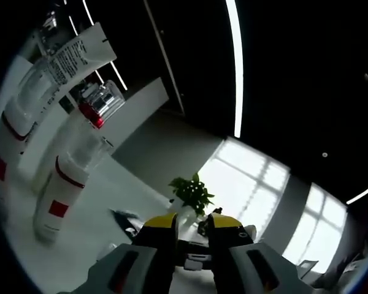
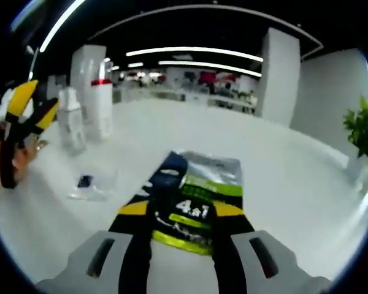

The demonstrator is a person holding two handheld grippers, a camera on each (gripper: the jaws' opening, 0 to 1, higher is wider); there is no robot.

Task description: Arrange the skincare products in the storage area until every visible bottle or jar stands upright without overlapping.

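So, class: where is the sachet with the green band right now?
In the right gripper view, the sachet lies flat on the white table, its near end between the right tool's jaws, with a small clear packet to its left.

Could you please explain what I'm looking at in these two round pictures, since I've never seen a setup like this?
There is no robot here: a person holds a two-jaw gripper in each hand, and a fisheye camera rides on each, looking forward along its jaws.

The left gripper view looks out over the left gripper, its yellow-tipped jaws standing slightly apart with nothing between them. To its left stand white bottles with red bands, a clear-capped bottle and a white tube. A potted plant sits farther back.

The right gripper view shows the right gripper with a flat sachet lying between its jaws on the white table. I cannot tell whether it is clamped. The other gripper appears at the left edge, near upright bottles and a small clear packet.
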